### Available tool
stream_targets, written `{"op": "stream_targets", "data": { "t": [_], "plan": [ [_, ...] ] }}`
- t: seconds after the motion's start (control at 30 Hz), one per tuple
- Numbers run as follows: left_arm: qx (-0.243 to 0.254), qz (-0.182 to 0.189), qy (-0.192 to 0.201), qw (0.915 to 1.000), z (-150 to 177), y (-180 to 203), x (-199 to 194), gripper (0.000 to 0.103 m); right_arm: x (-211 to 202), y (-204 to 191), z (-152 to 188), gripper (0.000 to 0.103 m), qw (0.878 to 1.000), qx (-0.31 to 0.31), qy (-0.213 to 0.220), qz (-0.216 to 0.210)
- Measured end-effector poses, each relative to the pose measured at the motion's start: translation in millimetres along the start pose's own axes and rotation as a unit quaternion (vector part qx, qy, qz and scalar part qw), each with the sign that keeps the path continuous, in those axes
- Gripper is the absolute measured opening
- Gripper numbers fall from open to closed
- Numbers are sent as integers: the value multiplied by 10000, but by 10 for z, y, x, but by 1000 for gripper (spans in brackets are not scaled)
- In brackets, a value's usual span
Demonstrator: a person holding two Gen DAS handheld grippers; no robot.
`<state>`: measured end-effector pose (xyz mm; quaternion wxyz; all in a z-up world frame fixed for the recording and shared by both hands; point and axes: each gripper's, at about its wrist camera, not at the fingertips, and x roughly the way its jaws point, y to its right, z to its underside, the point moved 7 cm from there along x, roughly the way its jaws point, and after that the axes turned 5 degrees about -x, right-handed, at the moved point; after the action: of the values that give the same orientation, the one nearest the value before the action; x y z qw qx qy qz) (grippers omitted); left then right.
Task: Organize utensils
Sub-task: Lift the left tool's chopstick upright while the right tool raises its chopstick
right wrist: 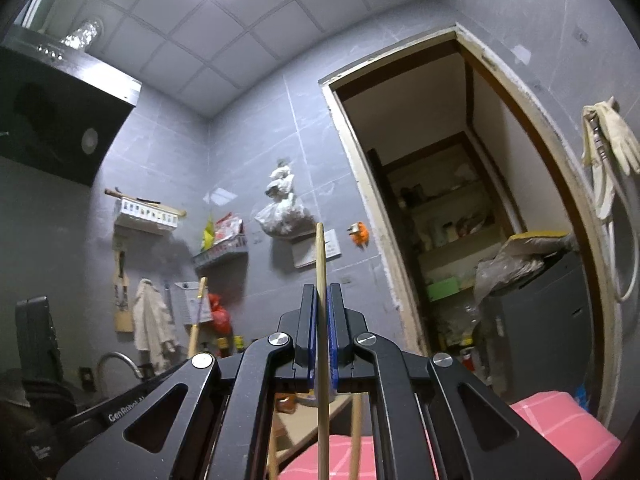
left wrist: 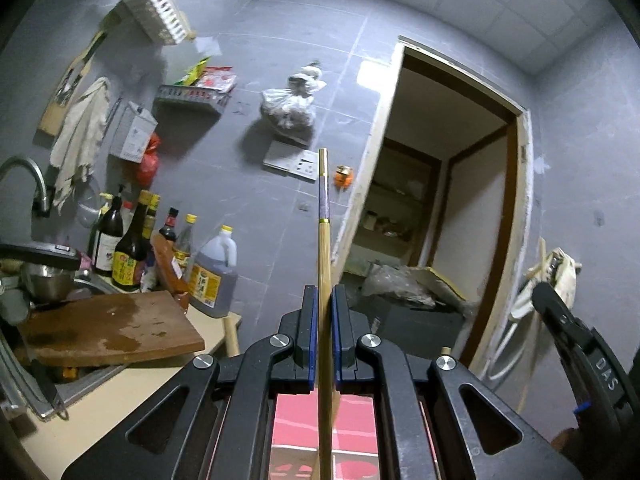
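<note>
— Left gripper [left wrist: 323, 296] has its blue pads pinched tight on a bamboo chopstick [left wrist: 324, 240], and that stick rises well past the fingertips toward the grey tiled wall, purple band near the top.

— And the right gripper [right wrist: 322, 294] mirrors it: pads closed narrow on a second chopstick [right wrist: 321, 264], plain and pale, standing almost upright above a pink checked cloth [right wrist: 560, 420].

— So both sticks are up in the air, neither one put away. What's the worry?

— Leverage, most likely. Each chopstick looks clamped well below its upper end, with plenty of length beyond the pads. Any quick swing of the wrist could make it pivot or slide in that thin grip.

— Smooth bamboo between flat pads, fair point. Anything near enough to clip?

— On the left view, a cluster of sauce bottles [left wrist: 128, 248] stands by a wooden cutting board [left wrist: 112, 328] on the table [left wrist: 120, 396], beside the sink. A long tip sweeping that way could knock a bottle over.

— And the two grippers themselves?

— The right one shows at the edge of the left view, close by. Bring them together carelessly and the sticks may cross and lever each other loose.

— Where they're headed isn't clear either; no holder can be made out with certainty.

— Right, so a misjudged drop is probably the biggest risk.
</note>
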<state>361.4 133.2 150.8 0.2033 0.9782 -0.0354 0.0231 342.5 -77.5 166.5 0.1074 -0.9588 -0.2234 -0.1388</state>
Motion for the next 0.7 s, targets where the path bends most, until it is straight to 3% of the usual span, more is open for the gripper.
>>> {"op": "stream_targets", "data": {
  "t": [0.3, 0.7],
  "plan": [
    [-288, -281, 158, 9991, 154, -121, 80, 4, 119, 142, 206, 3, 9995, 155, -208, 193],
    [-152, -387, 105, 9991, 369, -88, 141, 4, 206, 127, 411, 3, 9986, 65, -467, 247]
  ]
}}
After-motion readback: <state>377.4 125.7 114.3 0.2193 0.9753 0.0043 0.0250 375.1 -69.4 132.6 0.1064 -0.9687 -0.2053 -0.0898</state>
